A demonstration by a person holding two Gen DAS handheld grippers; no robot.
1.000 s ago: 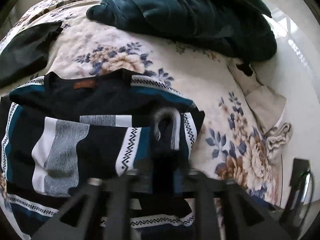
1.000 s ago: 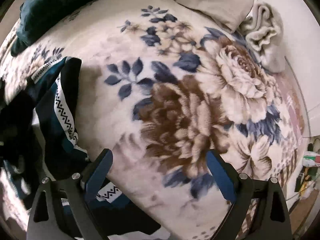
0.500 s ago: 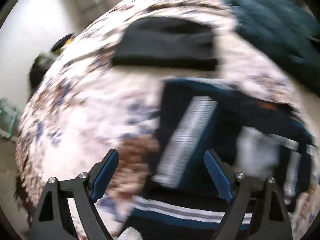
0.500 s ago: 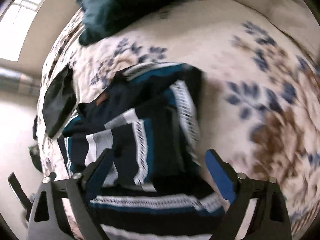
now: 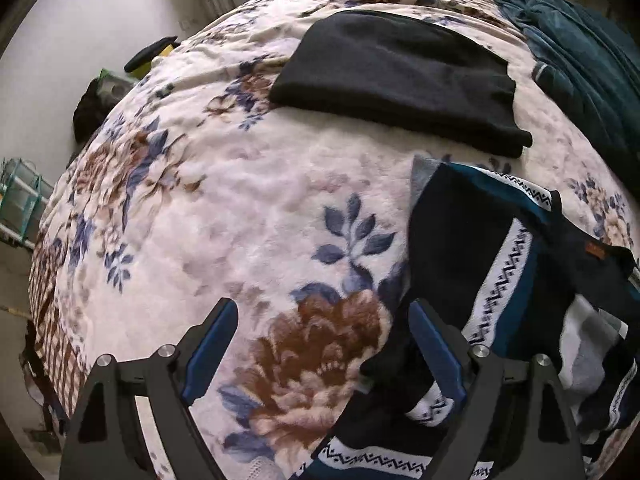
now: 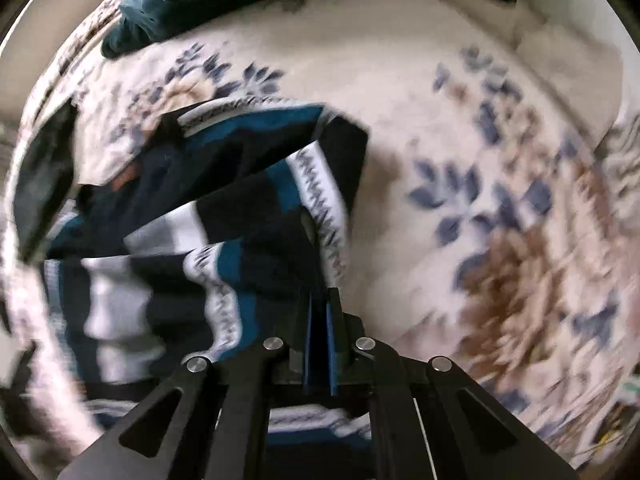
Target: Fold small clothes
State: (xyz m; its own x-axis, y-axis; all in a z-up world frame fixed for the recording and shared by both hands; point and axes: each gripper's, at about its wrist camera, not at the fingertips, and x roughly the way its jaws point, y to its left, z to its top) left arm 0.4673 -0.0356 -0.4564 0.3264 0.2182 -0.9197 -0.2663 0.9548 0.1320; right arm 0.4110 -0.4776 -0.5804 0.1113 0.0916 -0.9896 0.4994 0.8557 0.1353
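Sweater: a small knit sweater (image 5: 500, 264) in navy, teal, white and grey with zigzag bands lies on the floral blanket (image 5: 248, 208), partly folded; it is the landmark for all places below.
Right gripper: the right gripper (image 6: 320, 312) points down at the sweater's right edge. Its jaws have just been closing and now stand together. The picture is blurred, so I cannot tell if a fold of the sweater is pinched between the blue pads.
Left gripper: the left gripper (image 5: 322, 346) has its jaws wide apart. Between the blue pads is a brown flower of the blanket. Its right finger (image 5: 436, 356) is over the sweater's left edge, near a dark cuff; touching or not, I cannot tell.
Sweater detail: a small brown label (image 5: 595, 249) sits at the neck, on the far right part in the left wrist view.
Black garment: a folded black garment (image 5: 400, 76) lies flat on the blanket beyond the sweater, apart from it.
Teal cloth: a dark teal fabric pile (image 5: 580, 64) lies beyond the sweater to the right, beside the black garment.
Blanket: cream plush with blue leaves and brown flowers, it is under all the clothes.
Room edge: far to the left of the sweater, past the blanket's edge, are a pale wall (image 5: 100, 20) and a green wire rack (image 5: 20, 200).
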